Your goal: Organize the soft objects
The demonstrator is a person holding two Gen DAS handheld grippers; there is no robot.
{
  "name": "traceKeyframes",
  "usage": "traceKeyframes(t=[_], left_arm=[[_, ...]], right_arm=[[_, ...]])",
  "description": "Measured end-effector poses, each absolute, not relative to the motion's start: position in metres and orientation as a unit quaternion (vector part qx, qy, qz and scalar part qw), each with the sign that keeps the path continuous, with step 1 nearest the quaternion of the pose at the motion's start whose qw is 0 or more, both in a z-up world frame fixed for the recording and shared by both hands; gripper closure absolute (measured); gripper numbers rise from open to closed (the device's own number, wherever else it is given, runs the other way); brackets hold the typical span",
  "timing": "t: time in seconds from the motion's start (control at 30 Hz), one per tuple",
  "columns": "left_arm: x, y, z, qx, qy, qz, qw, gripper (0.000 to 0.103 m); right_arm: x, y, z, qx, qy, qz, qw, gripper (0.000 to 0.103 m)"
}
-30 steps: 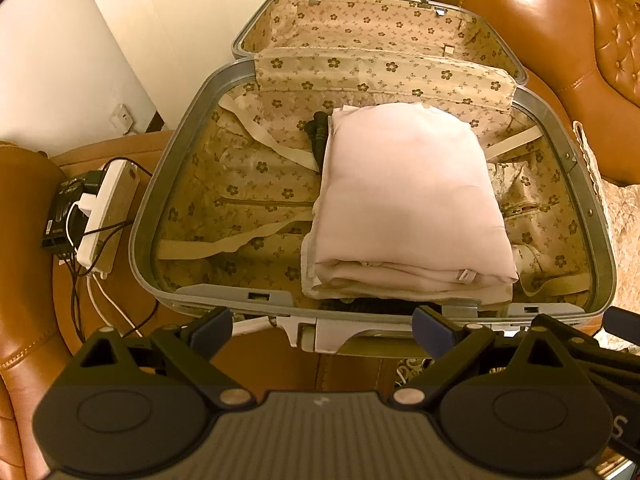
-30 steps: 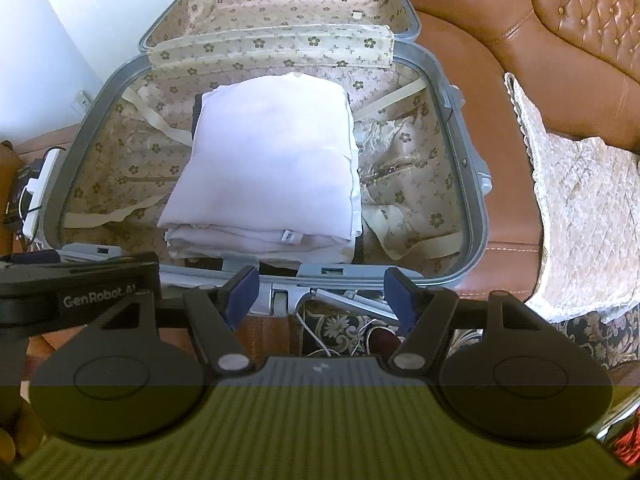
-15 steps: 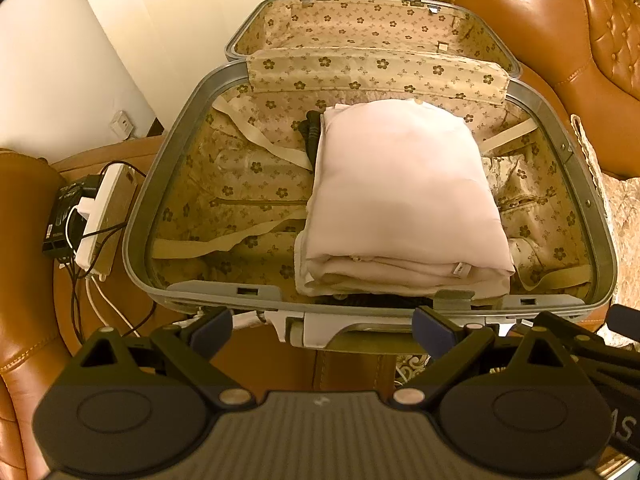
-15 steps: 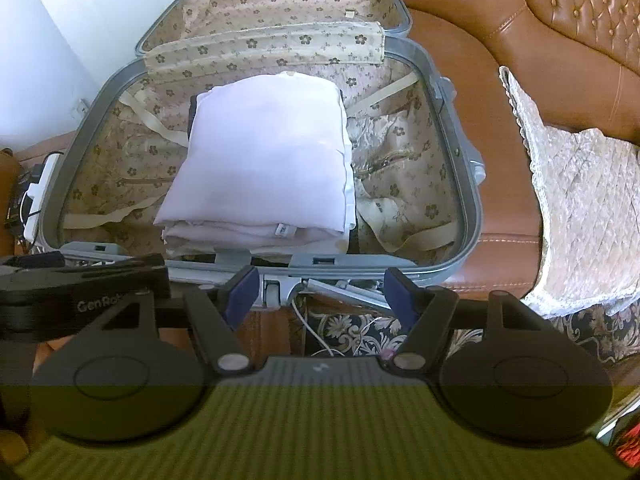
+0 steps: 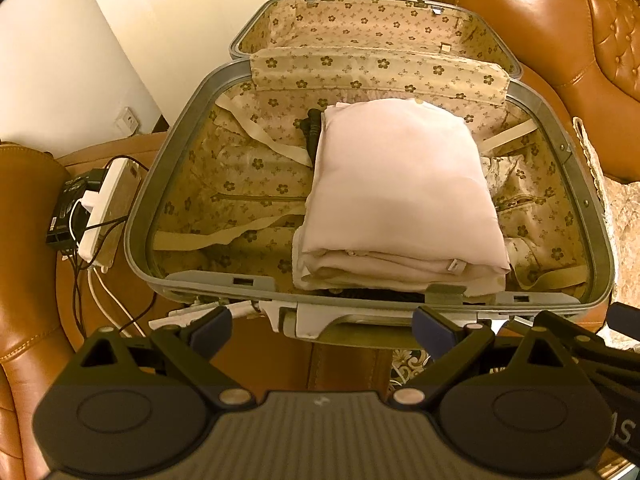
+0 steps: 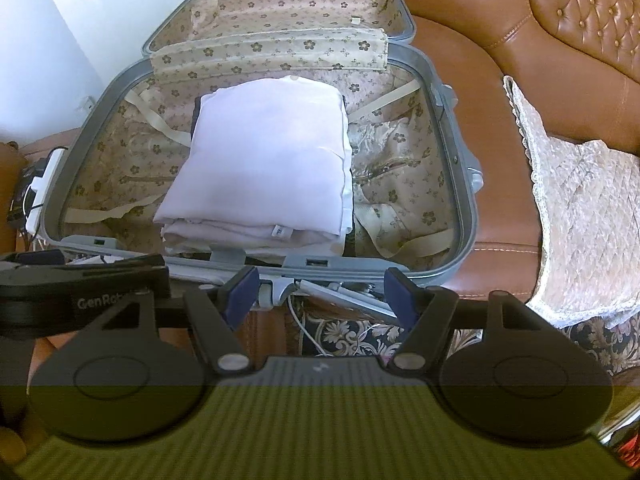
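1. Folded pale-pink fabric stack [image 5: 400,196], several layers deep, small white tag poking out at the near edge. Sitting inside the open suitcase, right of centre, near edge pressed up close to the front rim.
2. Something dark [image 5: 312,128] tucked just behind the stack's far-left corner, too hidden to identify.
3. Grey hard-shell suitcase [image 5: 138,216] lying flat with the lid propped up at the back, beige floral lining all over, loose beige straps [image 5: 224,236] draped across the bare left half.
4. Left gripper [image 5: 322,326] hovering just short of the front rim, fingers spread wide, gripping nothing. Right gripper [image 6: 318,294] same deal: wide apart, empty, parked near the front edge by the handle.
5. White power strip [image 5: 106,208] with plugs and cables on the brown surface left of the case.
6. Brown leather sofa [image 6: 520,40] on the right, with a quilted cream cover [image 6: 580,208] on its seat.
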State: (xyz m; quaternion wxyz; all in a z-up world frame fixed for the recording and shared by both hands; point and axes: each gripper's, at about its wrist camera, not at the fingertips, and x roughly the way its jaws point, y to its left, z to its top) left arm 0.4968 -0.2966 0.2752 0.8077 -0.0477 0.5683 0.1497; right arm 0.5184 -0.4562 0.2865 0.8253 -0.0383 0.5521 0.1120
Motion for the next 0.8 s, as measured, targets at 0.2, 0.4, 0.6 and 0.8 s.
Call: traceKeyframes(t=[0.2,0.4,0.6,0.8], left_arm=[[0.495,-0.304,0.278,-0.041,0.567,0.151,0.809,0.004],[0.493,-0.312,0.281,-0.035,0.567,0.156,0.808,0.004],[0.491,-0.317,0.284,-0.032,0.565,0.159,0.809,0.004],[0.489,-0.324,0.289,-0.029,0.563,0.162,0.810,0.004]], right_arm=[[0.515,-0.463,0.289,-0.035,0.549,0.115,0.827,0.026],[0.513,-0.469,0.290,-0.033,0.548,0.116,0.828,0.026],[0.510,-0.473,0.292,-0.032,0.547,0.118,0.828,0.026],[0.509,-0.480,0.295,-0.029,0.544,0.121,0.830,0.026]])
